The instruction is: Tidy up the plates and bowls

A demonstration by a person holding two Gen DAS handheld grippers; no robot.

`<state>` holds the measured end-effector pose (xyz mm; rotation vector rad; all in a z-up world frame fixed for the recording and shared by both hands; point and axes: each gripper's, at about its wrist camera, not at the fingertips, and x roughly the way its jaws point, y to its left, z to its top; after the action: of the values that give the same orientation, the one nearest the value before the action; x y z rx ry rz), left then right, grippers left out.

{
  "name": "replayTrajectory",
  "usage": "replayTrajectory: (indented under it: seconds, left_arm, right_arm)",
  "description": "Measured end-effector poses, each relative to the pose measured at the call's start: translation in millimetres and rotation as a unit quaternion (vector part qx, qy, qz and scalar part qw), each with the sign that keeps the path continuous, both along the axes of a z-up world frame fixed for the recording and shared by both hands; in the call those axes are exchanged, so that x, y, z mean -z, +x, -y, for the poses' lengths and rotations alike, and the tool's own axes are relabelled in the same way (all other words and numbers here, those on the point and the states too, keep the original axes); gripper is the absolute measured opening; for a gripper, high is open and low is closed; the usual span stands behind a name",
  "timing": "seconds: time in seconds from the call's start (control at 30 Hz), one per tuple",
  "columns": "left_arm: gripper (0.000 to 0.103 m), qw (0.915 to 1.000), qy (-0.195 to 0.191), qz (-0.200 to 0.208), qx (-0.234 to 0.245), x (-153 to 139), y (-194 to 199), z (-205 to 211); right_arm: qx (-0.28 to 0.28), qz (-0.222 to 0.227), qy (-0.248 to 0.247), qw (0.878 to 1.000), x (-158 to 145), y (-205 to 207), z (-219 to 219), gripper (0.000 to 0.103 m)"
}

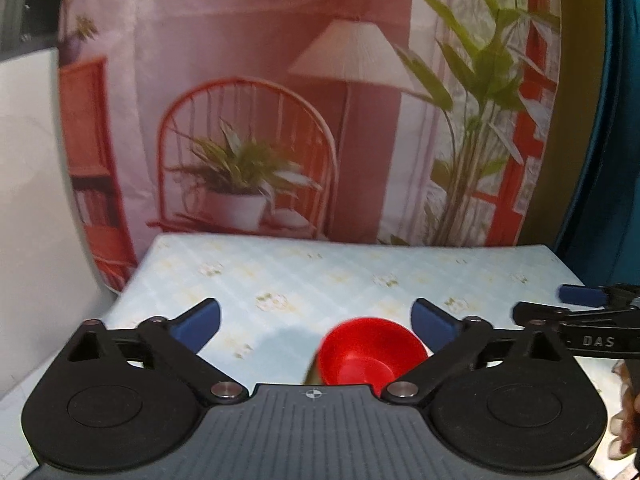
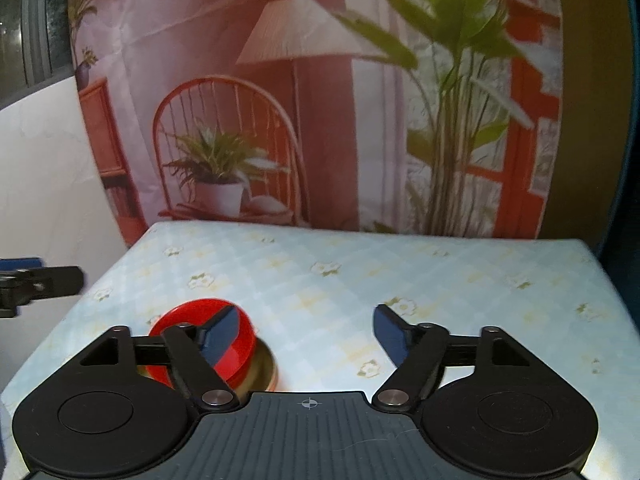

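A red bowl [image 1: 370,354] sits on the table [image 1: 320,276], resting on a yellowish plate whose rim [image 2: 266,372] shows beneath it in the right wrist view. The bowl also shows in the right wrist view [image 2: 240,344], partly behind the left finger. My left gripper [image 1: 316,326] is open and empty, above and behind the bowl. My right gripper [image 2: 306,338] is open and empty, with the bowl at its left finger. The right gripper's arm shows at the right edge of the left wrist view [image 1: 580,320].
The table carries a pale blue floral cloth [image 2: 360,272]. A printed backdrop [image 1: 280,100] with a chair, lamp and plants hangs right behind its far edge. A white wall [image 1: 28,200] is on the left. The left gripper's tip shows in the right wrist view [image 2: 36,280].
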<state>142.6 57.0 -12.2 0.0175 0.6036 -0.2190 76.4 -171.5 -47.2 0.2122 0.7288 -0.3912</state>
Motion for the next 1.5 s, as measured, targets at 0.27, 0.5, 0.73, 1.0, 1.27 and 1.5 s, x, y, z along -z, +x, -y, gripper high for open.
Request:
replayTrajectory:
  seconds: [0.27,0.5,0.73,1.0,1.27,1.5]
  left_arm:
    - [0.103,0.9997,0.002,0.024,-0.003,-29.1,-27.4,-8.2]
    - [0.103,0.9984,-0.001,0.055,-0.008,-53.9,-57.0,-2.0]
    - [0.103,0.9975,0.015,0.069,0.001,-64.0,-82.0,7.5]
    - [0.103,0.9966,0.013,0.081,-0.003,-69.1,-104.9,8.2]
    - [0.103,0.9964,0.011,0.083,-0.015,-68.4,-114.7,2.1]
    - [0.103,0.9964,0.012,0.083,-0.015,-68.3,-115.9,2.8]
  right_arm:
    - [0.018,0.013,-0.049,0.999,-29.3,-18.8,-8.1,0.103]
    - [0.015,0.033,-0.060,0.998,-59.2,-37.1,-22.7,0.103]
    - [0.024,0.053,-0.061,0.996,-80.9,-64.3,-39.6,0.103]
    - [0.042,0.087,-0.054,0.994,-95.9,-95.7,-54.3,0.103]
    - [0.046,0.090,-0.053,0.993,-94.9,-112.6,-66.5,0.103]
    - [0.055,0.090,-0.053,0.993,-93.1,-118.3,-66.7,0.103]
